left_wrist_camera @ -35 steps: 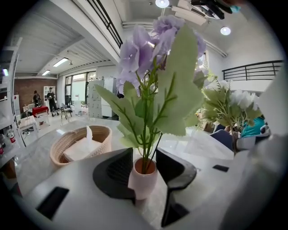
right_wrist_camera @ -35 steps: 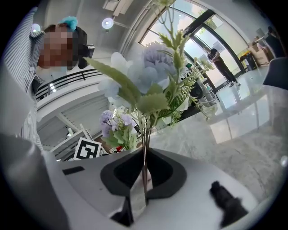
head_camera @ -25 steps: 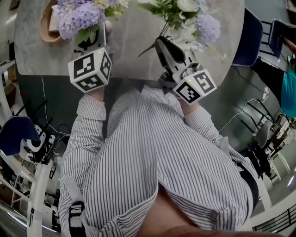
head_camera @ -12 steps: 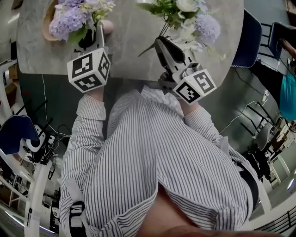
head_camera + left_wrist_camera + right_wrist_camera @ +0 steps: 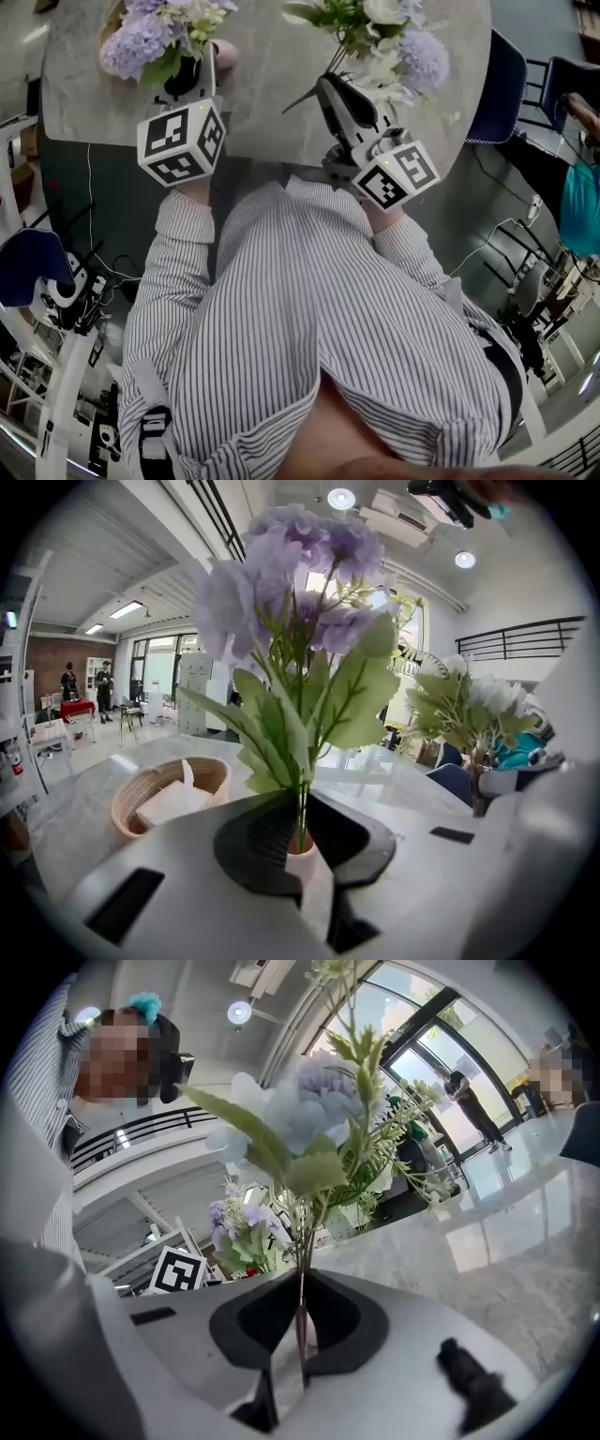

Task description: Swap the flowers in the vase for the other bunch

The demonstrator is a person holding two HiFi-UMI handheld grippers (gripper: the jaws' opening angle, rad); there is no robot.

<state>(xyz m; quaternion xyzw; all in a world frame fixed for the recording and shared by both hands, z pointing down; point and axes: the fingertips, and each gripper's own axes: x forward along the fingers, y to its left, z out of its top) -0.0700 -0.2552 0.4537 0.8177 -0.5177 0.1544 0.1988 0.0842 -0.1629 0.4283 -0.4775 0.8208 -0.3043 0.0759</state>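
The left gripper [image 5: 302, 829] has just been closing onto the purple bunch's [image 5: 300, 583] upright stems above the vase [image 5: 302, 862]; the right gripper [image 5: 302, 1307] clamps the white bunch [image 5: 314, 1115].

The counter [image 5: 272, 84] is polished, glossy grey marbled stone. The basket [image 5: 141, 789] is woven wicker. Leaves of the lilac bunch [image 5: 291, 583] and pale bunch [image 5: 314, 1115] look like matt, veined cloth. The jaws are smooth grey plastic, lined matt black.

Wicker basket [image 5: 127, 801] w/ napkin [image 5: 173, 803], blue chair [image 5: 504, 80]
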